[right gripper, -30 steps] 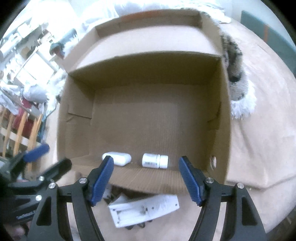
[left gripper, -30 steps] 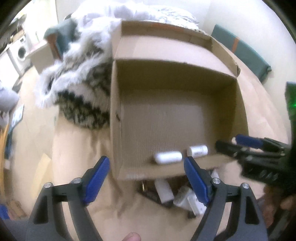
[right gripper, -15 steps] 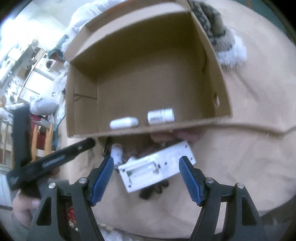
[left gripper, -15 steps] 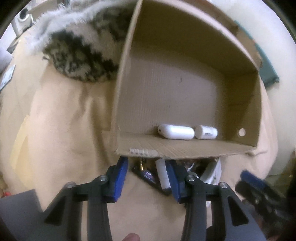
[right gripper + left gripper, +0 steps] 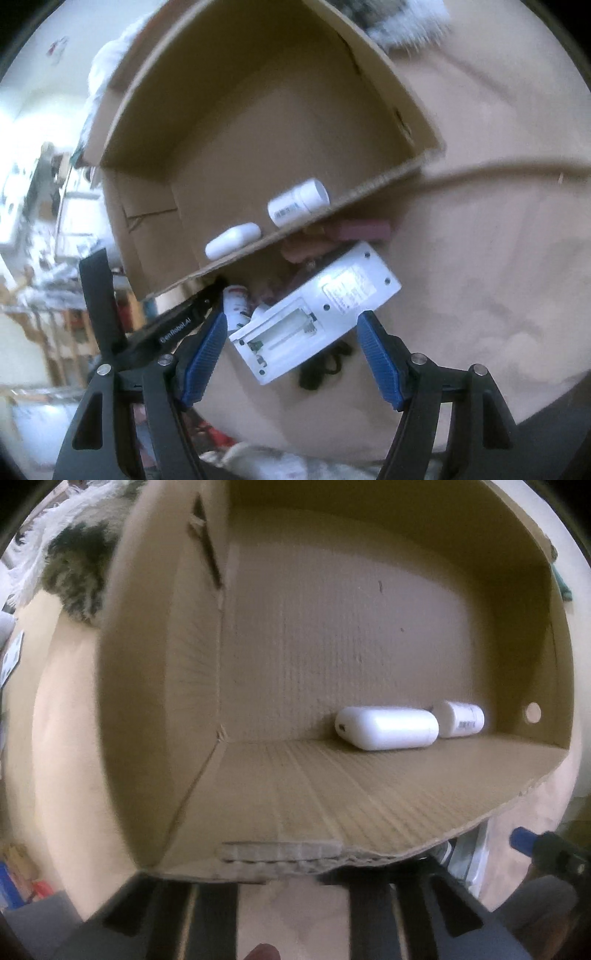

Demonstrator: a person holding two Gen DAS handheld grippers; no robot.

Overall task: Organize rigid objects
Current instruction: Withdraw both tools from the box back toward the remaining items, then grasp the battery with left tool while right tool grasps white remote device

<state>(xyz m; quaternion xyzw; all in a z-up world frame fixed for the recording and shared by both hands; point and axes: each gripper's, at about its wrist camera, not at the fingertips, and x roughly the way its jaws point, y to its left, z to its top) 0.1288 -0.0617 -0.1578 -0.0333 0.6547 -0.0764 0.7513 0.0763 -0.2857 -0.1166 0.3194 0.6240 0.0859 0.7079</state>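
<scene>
Right gripper (image 5: 290, 354) spread wide, straddling the white battery device (image 5: 317, 314) lower centre of the right wrist view, nothing pinched yet. Best to drop lower, centre across its narrow width, then squeeze. Left gripper (image 5: 207, 295) poking under the cardboard box (image 5: 369, 794) flap at left; fingertips hidden, so can't tell its jaw state. White capsule (image 5: 386, 728) and pill bottle (image 5: 460, 719) already inside, right of centre, touching.

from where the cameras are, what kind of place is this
Probably a lived-in home room, not a lab. A cardboard box sits on a soft tan cover, a shaggy throw lies beside it, and cluttered shelves fill the background.
</scene>
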